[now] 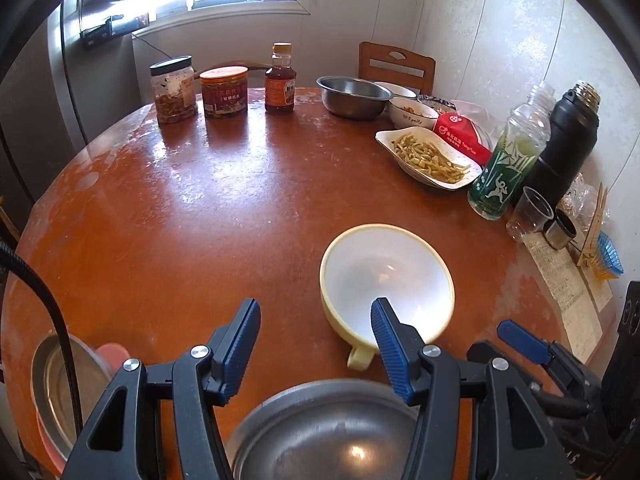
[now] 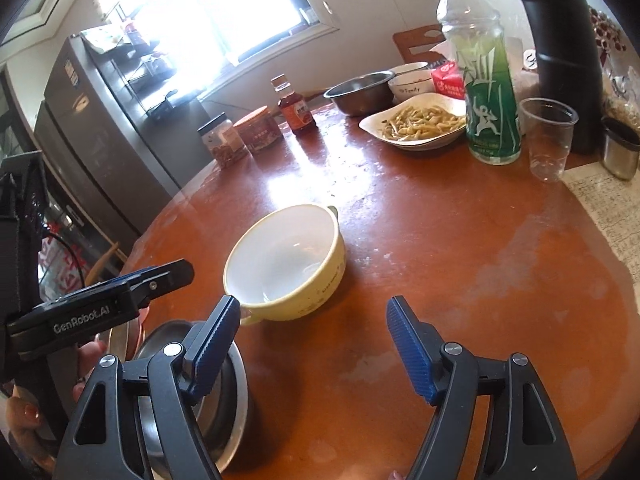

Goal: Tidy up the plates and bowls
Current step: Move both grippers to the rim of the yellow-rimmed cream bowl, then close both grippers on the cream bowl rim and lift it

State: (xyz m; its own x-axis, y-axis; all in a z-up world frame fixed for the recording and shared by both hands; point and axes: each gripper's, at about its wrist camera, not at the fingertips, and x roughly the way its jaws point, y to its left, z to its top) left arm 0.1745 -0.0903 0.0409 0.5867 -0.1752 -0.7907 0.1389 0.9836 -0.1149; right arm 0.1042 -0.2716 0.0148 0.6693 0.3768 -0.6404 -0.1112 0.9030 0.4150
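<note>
Left gripper (image 1: 316, 312): fingers spread apart, holding nothing; it hangs above the near edge of the table, over a steel bowl (image 1: 324, 432) that sits directly beneath it.
Right gripper (image 2: 314, 312): jaws wide apart and empty too, hovering over bare table just right of the yellow bowl.
Yellow bowl (image 1: 386, 280): empty, white inside, with small ear handles; it stands upright on the round table (image 1: 180, 200), near its front and just beyond the steel bowl.
Stack at near left: a steel plate (image 1: 52, 384) lies on something pinkish-red at the table's left edge – partly hidden by a cable.
Far side: another steel basin (image 1: 354, 96), two white bowls (image 1: 412, 114) with leftovers and a white dish of vegetables (image 1: 428, 156), well apart from the grippers.
Step in hand: judging by the empty grippers flanking it, the yellow bowl looks like the next piece to gather.
Next move: one gripper would need to close on the rim or an ear handle, then lift and nest it – probably with the nearby steelware.
Left view only: the near handle of the bowl, pointing at the camera, and the plate stack.
Right view only: the bowl's outer wall with small print, the far handle, and the left gripper's body at the left.
</note>
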